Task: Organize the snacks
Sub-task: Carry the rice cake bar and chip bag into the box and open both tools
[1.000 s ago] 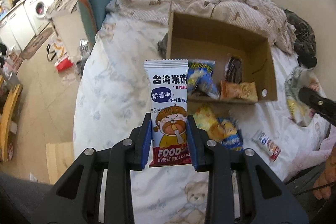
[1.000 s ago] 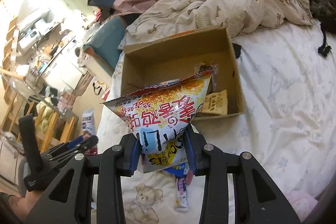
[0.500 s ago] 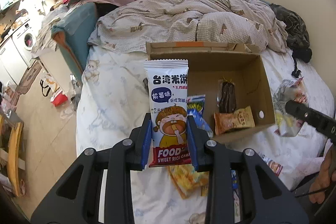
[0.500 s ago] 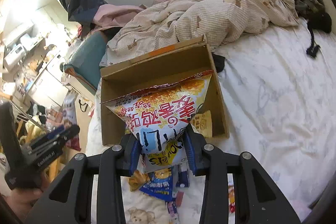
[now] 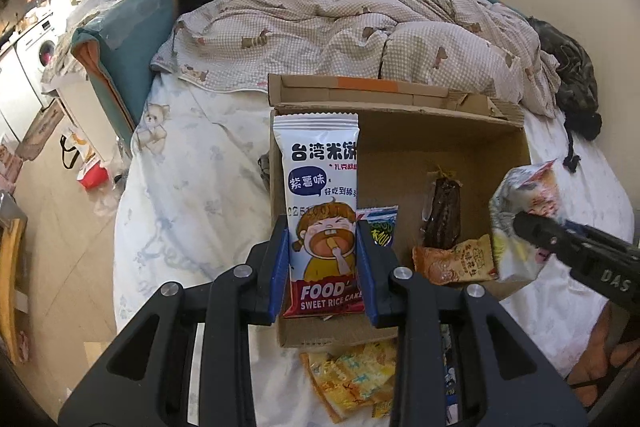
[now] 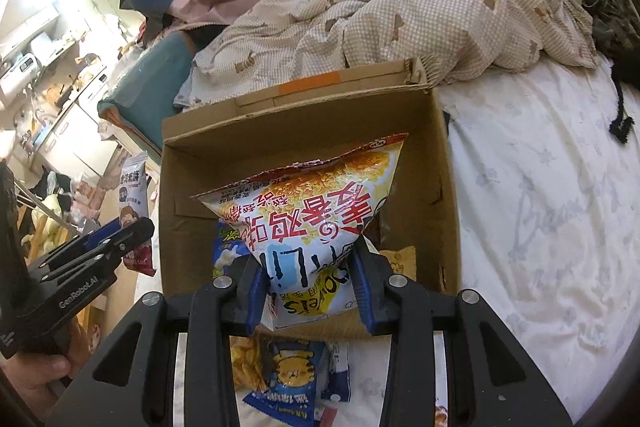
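1. The left gripper point(image 5: 322, 267) is clamping a rice cake pack point(image 5: 320, 211) upright at the near left corner of the open box point(image 5: 496, 155) sitting on the bed point(image 5: 192, 195).
2. The right gripper point(image 6: 308, 283) is pinching a crumpled chip bag point(image 6: 316, 203), holding it over the middle of the box.
3. A dark bar point(image 5: 442, 215), an orange pouch point(image 5: 456, 259) and a blue packet point(image 5: 380, 227) are already lying inside; more snacks point(image 5: 352, 379) are waiting on the bed just before the box.
4. The step in hand appears to be delivery; next, each pack likely needs lowering past the rim before the jaws part.
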